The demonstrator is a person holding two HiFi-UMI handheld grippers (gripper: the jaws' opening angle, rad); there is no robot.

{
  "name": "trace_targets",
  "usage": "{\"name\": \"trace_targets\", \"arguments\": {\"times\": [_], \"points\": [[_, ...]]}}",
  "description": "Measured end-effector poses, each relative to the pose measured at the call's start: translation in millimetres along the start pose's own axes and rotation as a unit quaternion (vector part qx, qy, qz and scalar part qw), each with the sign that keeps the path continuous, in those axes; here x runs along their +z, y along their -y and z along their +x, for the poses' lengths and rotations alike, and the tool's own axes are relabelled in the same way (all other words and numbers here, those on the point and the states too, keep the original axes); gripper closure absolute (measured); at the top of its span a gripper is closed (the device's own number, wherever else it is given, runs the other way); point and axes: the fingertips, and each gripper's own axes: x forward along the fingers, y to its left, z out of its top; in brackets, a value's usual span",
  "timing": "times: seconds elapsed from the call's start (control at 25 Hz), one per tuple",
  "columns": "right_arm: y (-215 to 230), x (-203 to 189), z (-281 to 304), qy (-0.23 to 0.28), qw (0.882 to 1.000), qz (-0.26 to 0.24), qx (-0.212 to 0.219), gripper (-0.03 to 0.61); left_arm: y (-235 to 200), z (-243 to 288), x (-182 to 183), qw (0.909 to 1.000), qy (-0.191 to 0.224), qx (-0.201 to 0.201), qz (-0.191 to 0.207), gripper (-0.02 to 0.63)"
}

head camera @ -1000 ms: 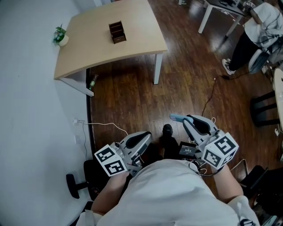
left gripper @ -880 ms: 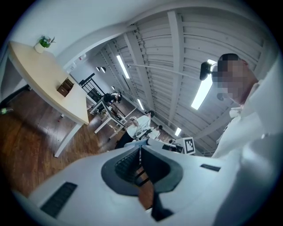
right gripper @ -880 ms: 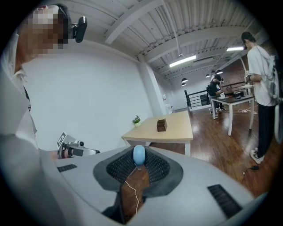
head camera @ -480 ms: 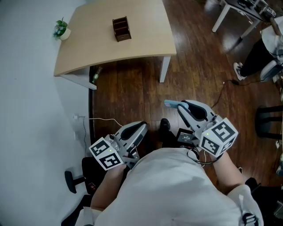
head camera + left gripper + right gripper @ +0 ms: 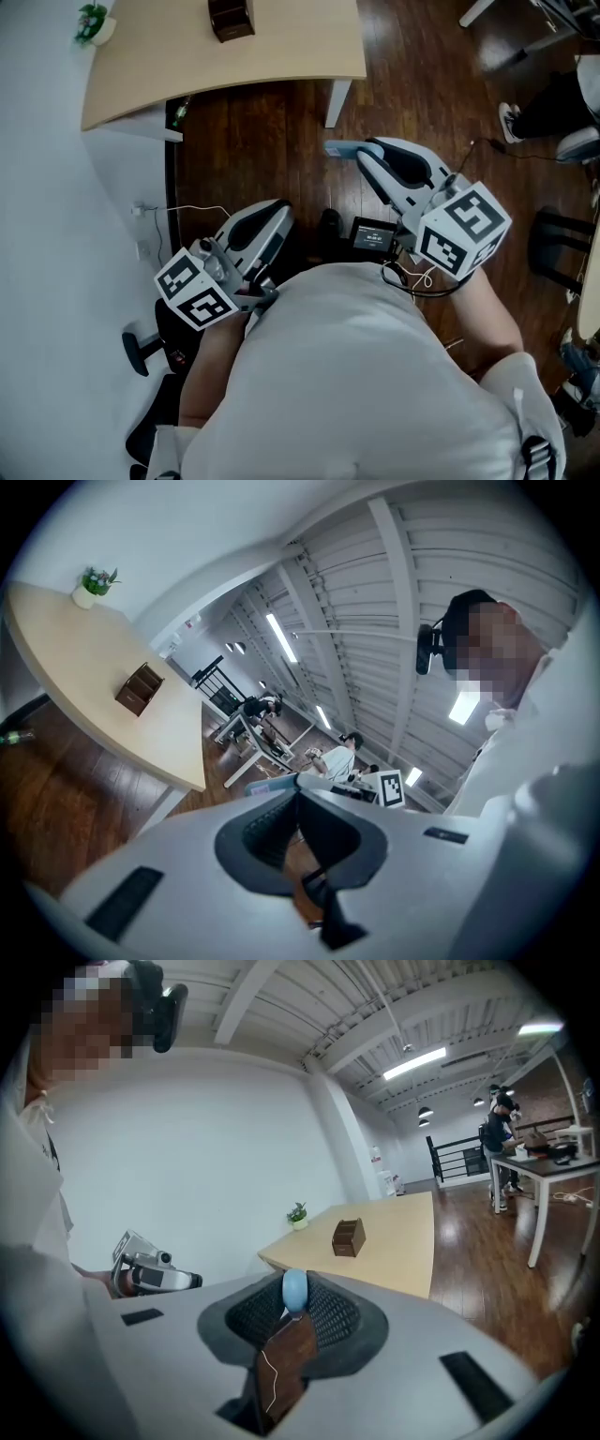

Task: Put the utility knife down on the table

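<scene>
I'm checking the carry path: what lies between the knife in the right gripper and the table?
The head view shows only wood floor and the table's white leg between the utility knife and the table.

- I am gripping the utility knife point(image 5: 338, 148) between the jaws of my right gripper point(image 5: 367, 159). It is light blue, and its rounded end is poking out past the jaw tips.
- It is hanging over the wooden floor point(image 5: 272, 141), clear of the table.
- The table point(image 5: 281, 47) is sitting well ahead of it: pale wood, curved edge.
</scene>
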Motion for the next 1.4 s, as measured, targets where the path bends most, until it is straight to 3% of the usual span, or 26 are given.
{"name": "trace_targets", "arguments": {"times": [0.2, 0.44, 0.76, 1.12, 1.4], "points": [[0.3, 1.4, 9.7, -0.003, 1.000, -0.004, 0.001, 0.509, -7.3, 1.1, 11.1, 1.0000, 0.003, -0.003, 0.007, 0.611], [16.0, 29.6, 105.2, -0.012, 1.000, -0.006, -0.027, 0.509, -91.0, -0.6, 72.1, 0.9995, -0.017, -0.028, -0.007, 0.611], [25.0, 54.2, 191.6, -0.021, 0.997, -0.019, -0.075, 0.509, -159.1, -17.5, 138.7, 0.9973, -0.049, -0.056, 0.002, 0.611], [57.4, 65.6, 284.5, -0.073, 0.987, -0.113, -0.090, 0.509, -206.3, -28.7, 176.9, 0.9961, -0.068, -0.052, -0.019, 0.611], [96.5, 66.0, 357.3, -0.108, 0.976, -0.182, -0.045, 0.509, -240.6, -13.3, 195.1, 0.9985, -0.042, -0.010, -0.035, 0.611]]}}
